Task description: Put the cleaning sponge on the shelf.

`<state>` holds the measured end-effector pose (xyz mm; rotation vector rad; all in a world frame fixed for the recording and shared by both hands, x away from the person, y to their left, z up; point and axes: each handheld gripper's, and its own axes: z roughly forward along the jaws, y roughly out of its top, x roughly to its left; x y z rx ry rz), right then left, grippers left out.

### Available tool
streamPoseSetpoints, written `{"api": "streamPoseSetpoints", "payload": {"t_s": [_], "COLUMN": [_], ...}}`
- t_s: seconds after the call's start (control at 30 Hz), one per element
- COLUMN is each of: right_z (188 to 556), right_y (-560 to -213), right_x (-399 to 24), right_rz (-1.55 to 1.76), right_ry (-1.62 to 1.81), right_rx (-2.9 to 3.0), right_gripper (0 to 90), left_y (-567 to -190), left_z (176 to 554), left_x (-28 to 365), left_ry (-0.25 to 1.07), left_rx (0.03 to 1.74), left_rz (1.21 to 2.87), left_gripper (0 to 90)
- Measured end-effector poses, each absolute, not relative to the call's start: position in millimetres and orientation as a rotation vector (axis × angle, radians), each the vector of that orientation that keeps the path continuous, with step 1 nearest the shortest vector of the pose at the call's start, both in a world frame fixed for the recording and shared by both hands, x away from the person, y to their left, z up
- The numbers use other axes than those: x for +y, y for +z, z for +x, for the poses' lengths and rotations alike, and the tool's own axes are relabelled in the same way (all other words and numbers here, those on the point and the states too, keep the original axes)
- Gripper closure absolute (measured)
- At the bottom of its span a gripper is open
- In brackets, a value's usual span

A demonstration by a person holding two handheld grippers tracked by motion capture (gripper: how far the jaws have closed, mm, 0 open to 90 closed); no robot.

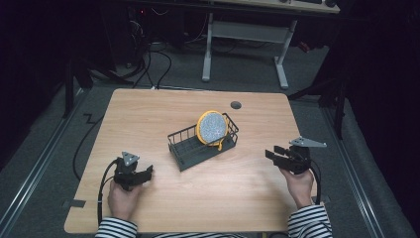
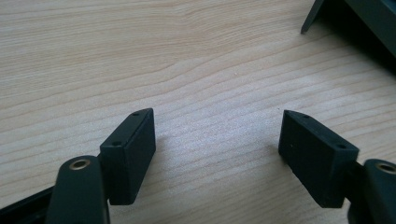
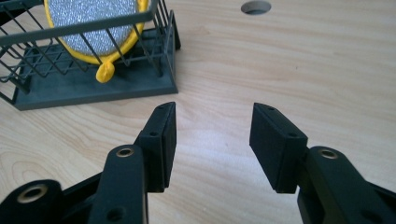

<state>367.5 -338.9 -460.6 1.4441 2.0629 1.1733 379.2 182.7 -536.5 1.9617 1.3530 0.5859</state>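
Best approached with right gripper (image 3: 212, 135) half open, empty, aligned on scrubber (image 1: 212, 127) rim above basket (image 1: 184, 157); left gripper (image 2: 217, 154) wide, empty.

table: light wood-grain top (image 1: 163, 106), rounded corners, round cable hole (image 1: 236, 105) near the far edge
floor: grey carpet (image 1: 237, 69) all around, kinda speckled; metal rails run along it on both sides, left one (image 1: 34, 168) is easiest to spot
second desk: further back there's another one, white T-shaped legs (image 1: 281, 64) with a crossbar, wood top just peeking in at the top edge
cables: black cords (image 1: 148, 64) snaking over the carpet behind the table, one (image 1: 81, 144) loops down the left side
light: table is lit fine, everything past it goes pretty dark, both side edges basically black
walls: can't make any out
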Motion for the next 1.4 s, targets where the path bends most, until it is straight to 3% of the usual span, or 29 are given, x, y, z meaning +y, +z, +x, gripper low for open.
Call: {"api": "streamPoseSetpoints", "payload": {"t_s": [0.43, 1.4], "right_z": [354.2, 348.4], "right_y": [-491.5, -526.5], "right_x": [-341.7, -333.9], "right_rz": [1.462, 1.481], "right_ry": [1.171, 1.042], "right_rx": [2.027, 2.028], "right_gripper": [50.5, 50.3], "left_y": [-536.5, -536.5], "left_z": [379.2, 379.1], "left_x": [182.6, 182.6], "left_ry": [0.586, 0.586], "left_rx": [1.354, 1.354], "left_rz": [1.962, 1.961], "left_gripper": [28.0, 28.0]}}
